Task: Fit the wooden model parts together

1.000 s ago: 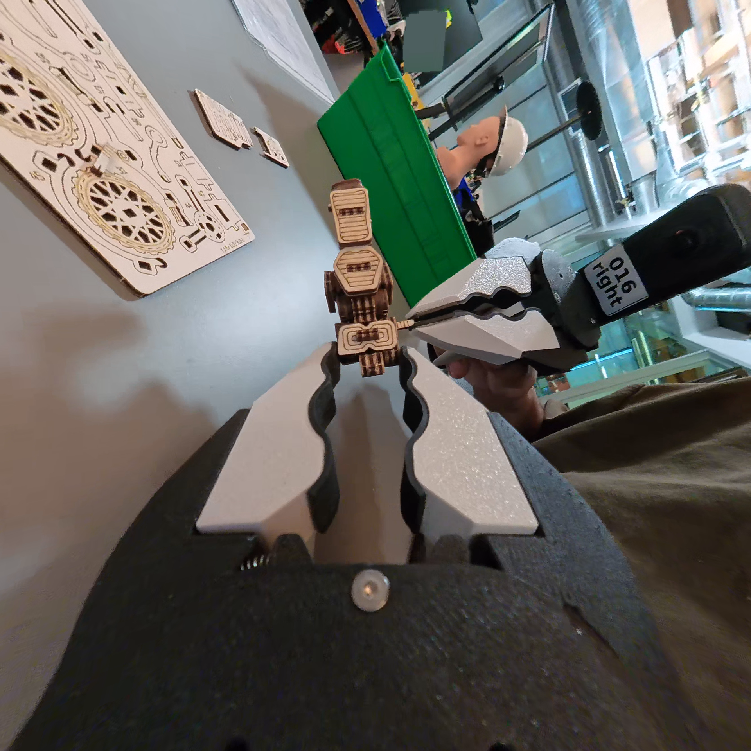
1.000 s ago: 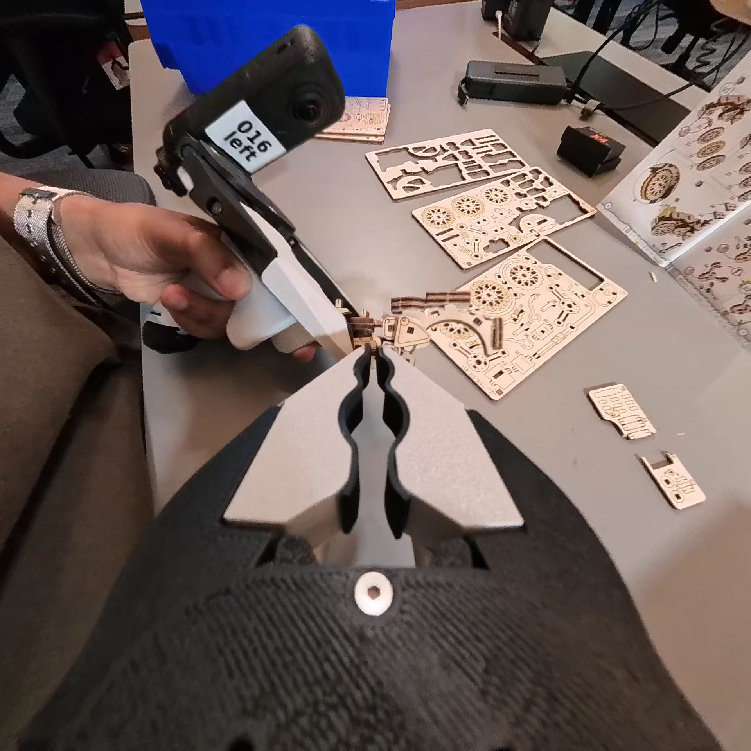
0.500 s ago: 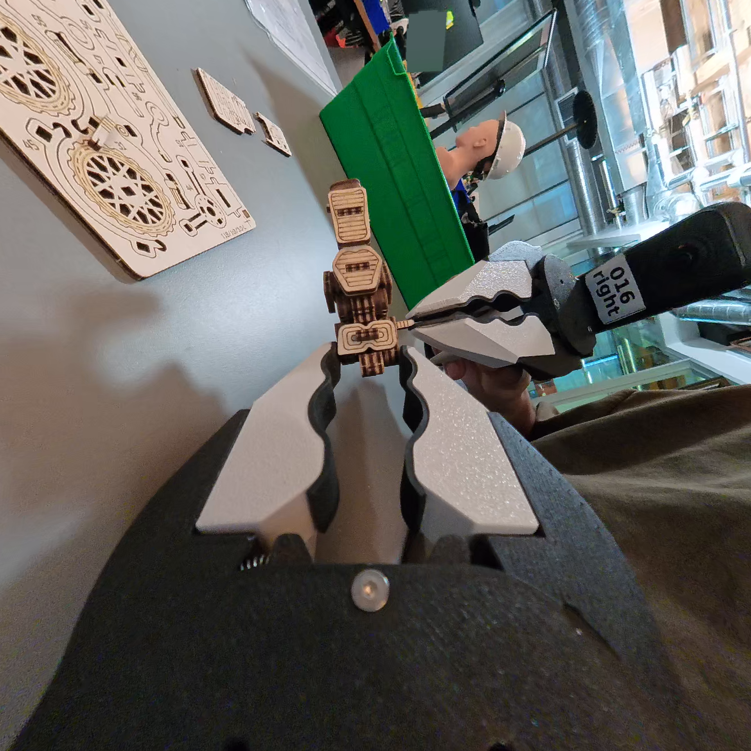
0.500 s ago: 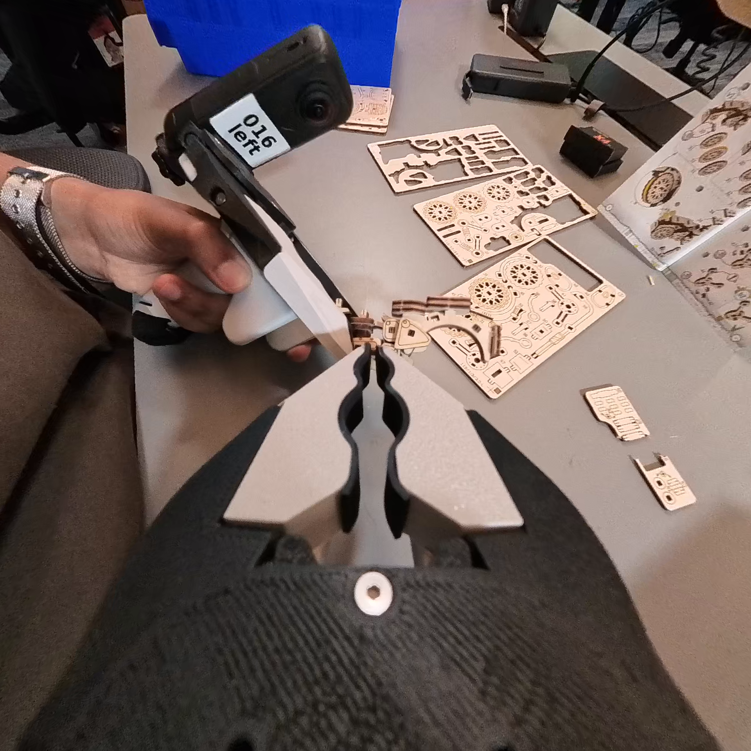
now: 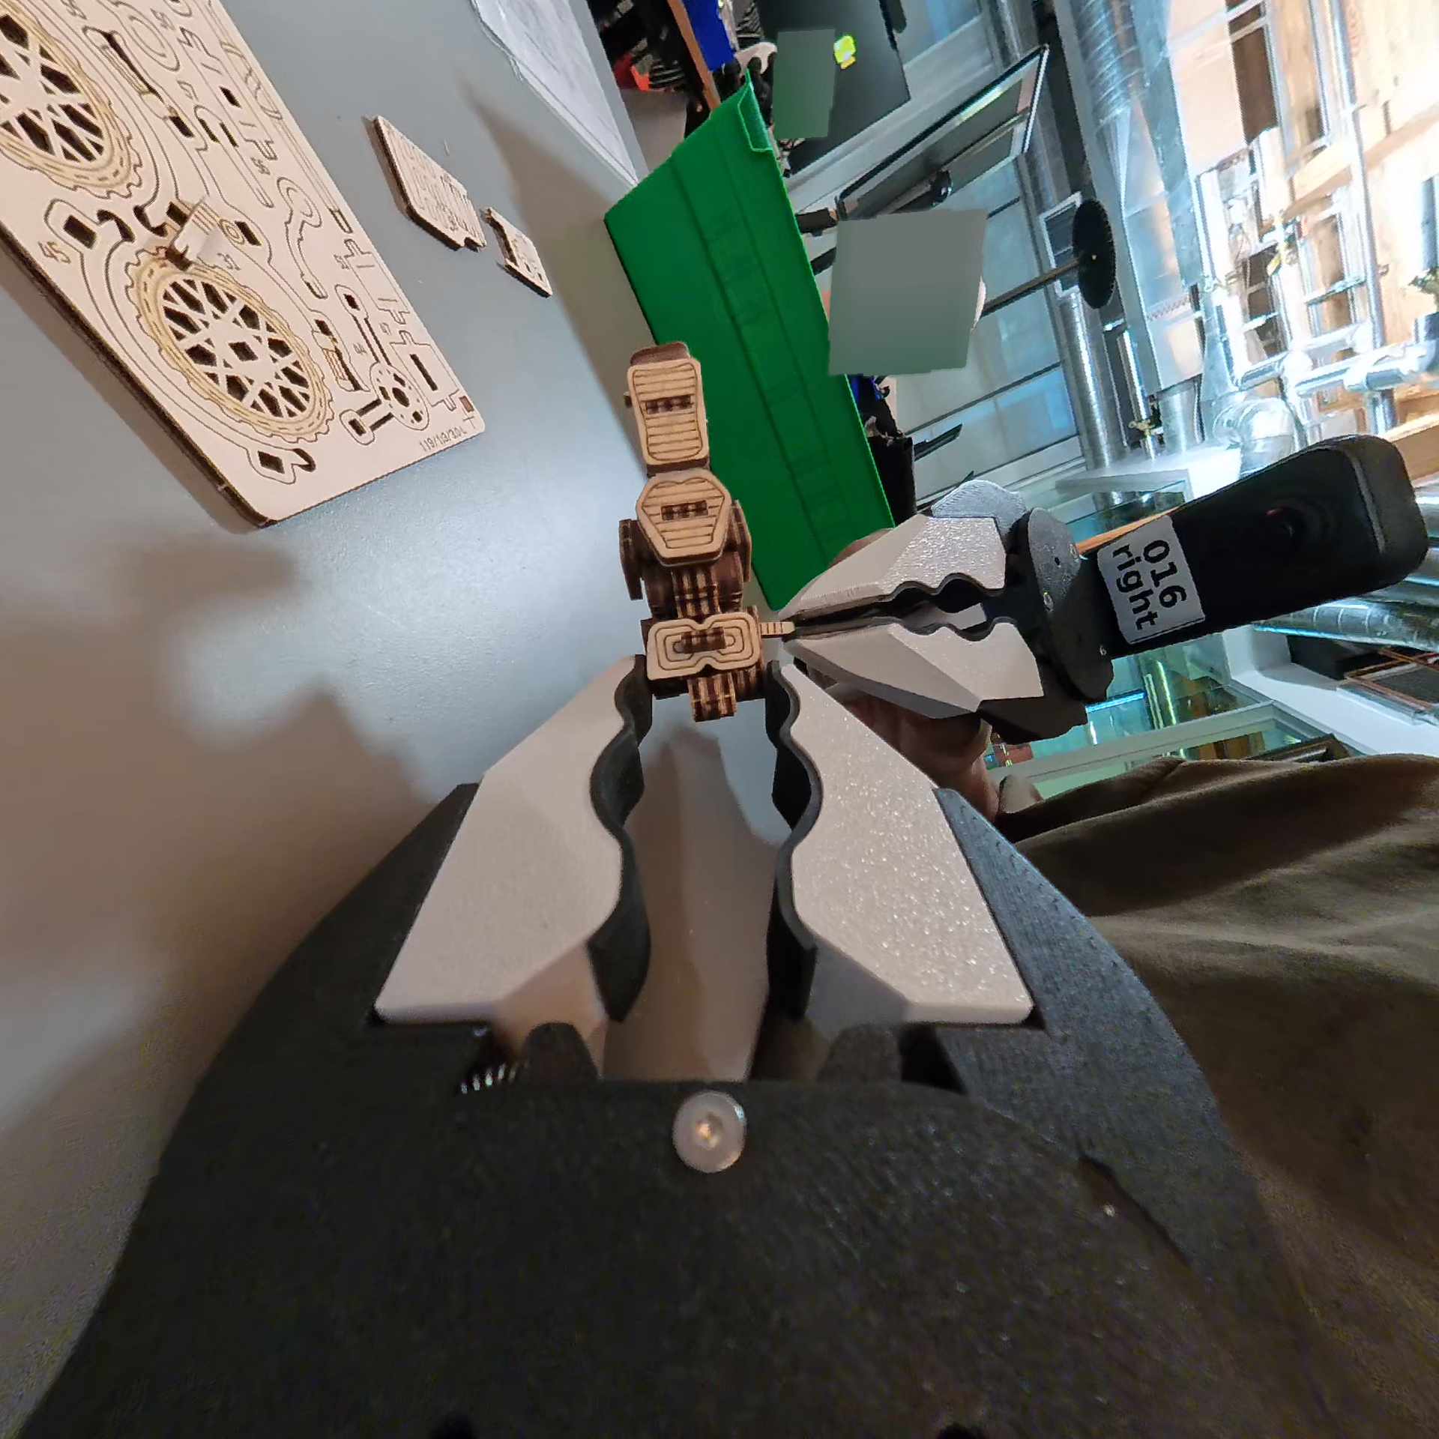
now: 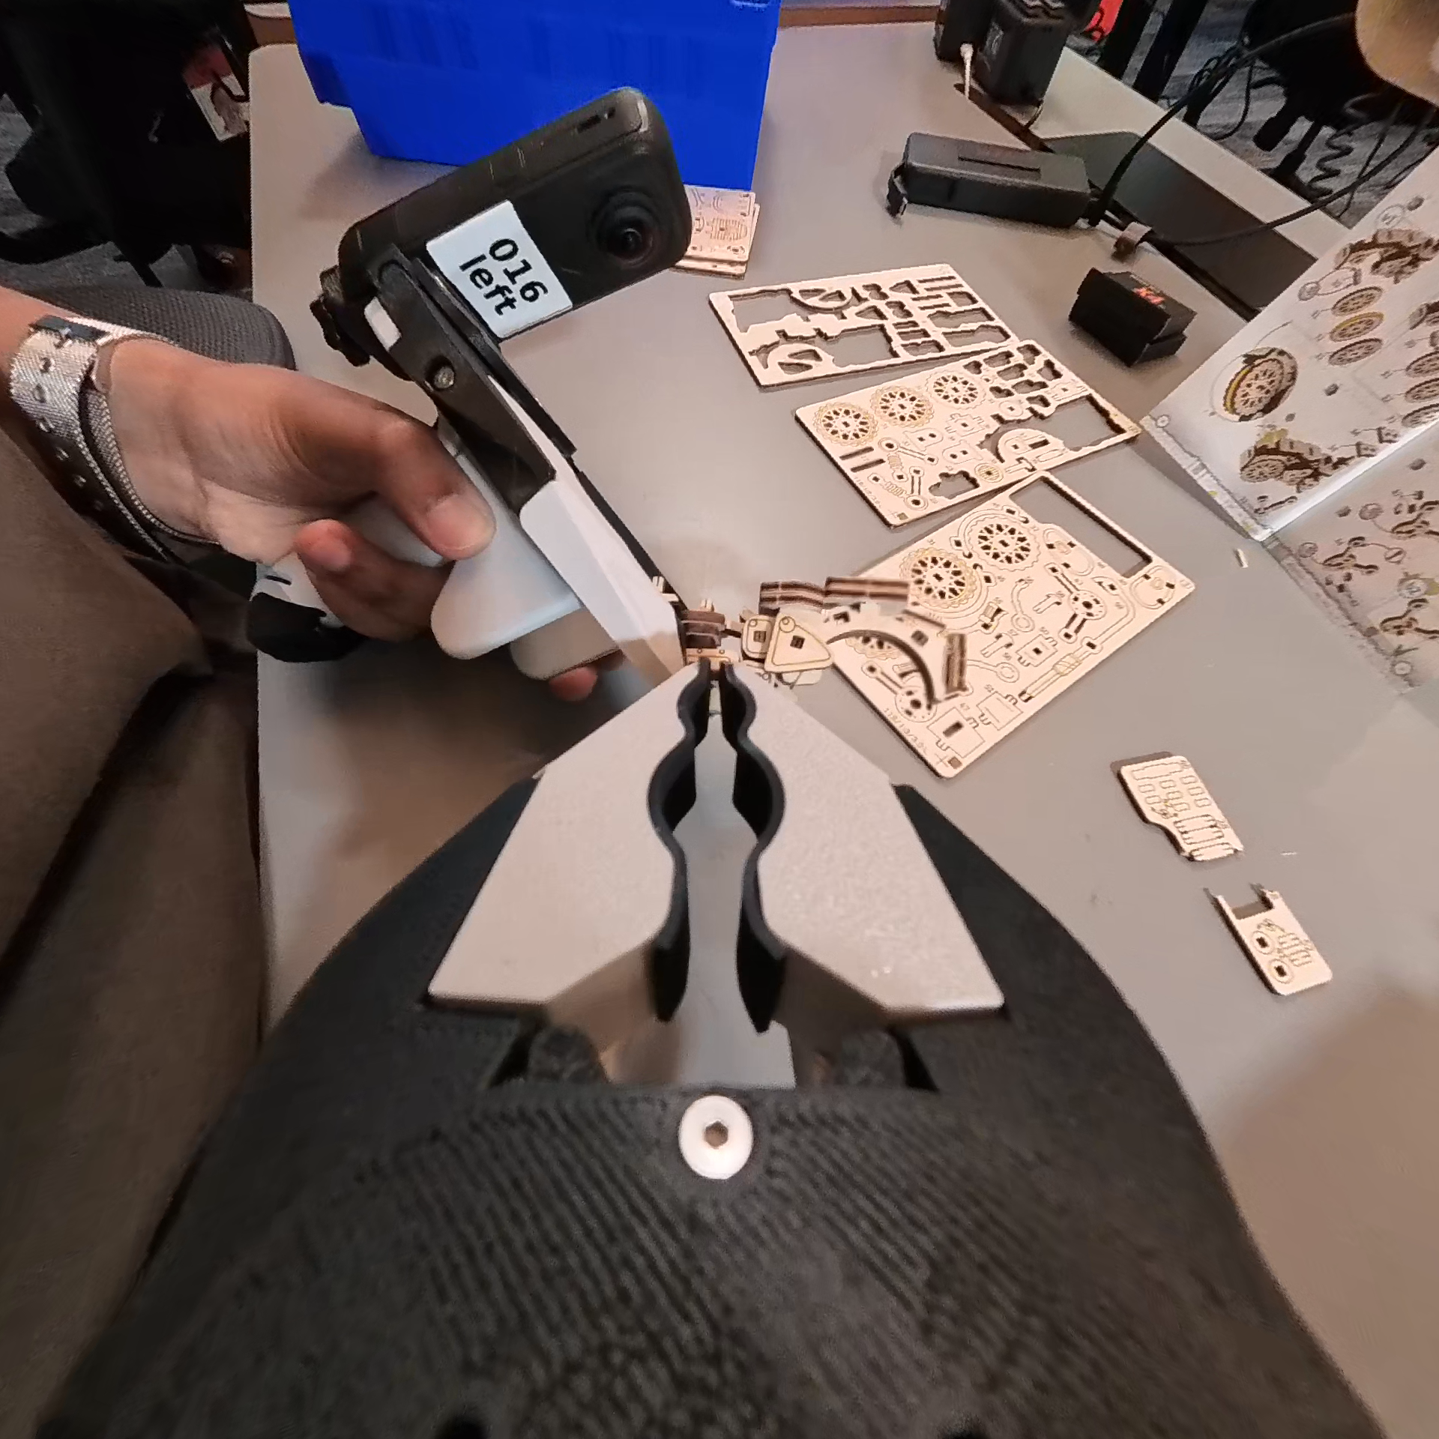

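The left gripper (image 5: 705,693) has its fingers (image 5: 561,786) set partly apart, pinching the lower block of the wooden model (image 5: 689,561) at their tips, so the assembly is held in the air above the grey desk (image 5: 233,701). The right gripper (image 6: 710,671) has its fingers (image 6: 810,786) pressed almost together on a thin wooden peg (image 5: 773,628), whose far end meets the side of that lower block. Just past the model lies a cut-out parts sheet (image 6: 1036,615), with two more sheets (image 6: 880,319) farther off, two small loose pieces (image 6: 1180,806) to the right, and a blue bin (image 6: 545,70) at the desk's far end. Against half a second earlier, both grips and the peg's contact look unchanged; only the view has drifted slightly.
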### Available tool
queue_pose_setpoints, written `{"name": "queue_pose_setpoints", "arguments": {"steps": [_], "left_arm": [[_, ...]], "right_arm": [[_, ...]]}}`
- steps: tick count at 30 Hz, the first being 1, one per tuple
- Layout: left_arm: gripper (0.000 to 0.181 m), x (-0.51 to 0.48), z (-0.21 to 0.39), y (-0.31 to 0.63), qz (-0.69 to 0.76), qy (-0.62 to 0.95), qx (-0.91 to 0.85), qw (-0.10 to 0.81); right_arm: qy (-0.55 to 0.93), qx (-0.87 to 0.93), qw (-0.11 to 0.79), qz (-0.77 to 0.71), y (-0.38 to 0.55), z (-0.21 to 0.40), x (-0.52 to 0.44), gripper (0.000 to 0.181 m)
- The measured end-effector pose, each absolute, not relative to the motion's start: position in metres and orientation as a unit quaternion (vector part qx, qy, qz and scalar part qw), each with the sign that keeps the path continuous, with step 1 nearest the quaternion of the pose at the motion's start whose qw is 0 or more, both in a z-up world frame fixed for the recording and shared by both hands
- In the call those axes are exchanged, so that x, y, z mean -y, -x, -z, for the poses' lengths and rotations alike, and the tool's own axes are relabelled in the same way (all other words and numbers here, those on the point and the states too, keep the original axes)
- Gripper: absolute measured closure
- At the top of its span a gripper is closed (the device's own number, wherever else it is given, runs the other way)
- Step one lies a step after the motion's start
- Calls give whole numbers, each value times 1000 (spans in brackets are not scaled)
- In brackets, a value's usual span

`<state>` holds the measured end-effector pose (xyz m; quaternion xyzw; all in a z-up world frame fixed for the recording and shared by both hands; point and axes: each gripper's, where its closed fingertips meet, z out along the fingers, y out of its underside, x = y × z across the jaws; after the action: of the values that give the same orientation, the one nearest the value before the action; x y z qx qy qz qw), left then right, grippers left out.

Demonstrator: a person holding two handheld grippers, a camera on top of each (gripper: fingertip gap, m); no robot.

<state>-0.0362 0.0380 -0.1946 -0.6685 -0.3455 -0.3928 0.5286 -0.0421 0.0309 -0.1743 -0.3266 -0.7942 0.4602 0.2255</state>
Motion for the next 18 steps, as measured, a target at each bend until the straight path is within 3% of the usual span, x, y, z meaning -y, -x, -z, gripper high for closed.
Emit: {"name": "queue_pose_setpoints", "arguments": {"steps": [18], "left_arm": [[155, -37, 190, 38, 400, 657, 343, 539]], "right_arm": [[331, 783, 243, -468, 45, 167, -33, 176]]}}
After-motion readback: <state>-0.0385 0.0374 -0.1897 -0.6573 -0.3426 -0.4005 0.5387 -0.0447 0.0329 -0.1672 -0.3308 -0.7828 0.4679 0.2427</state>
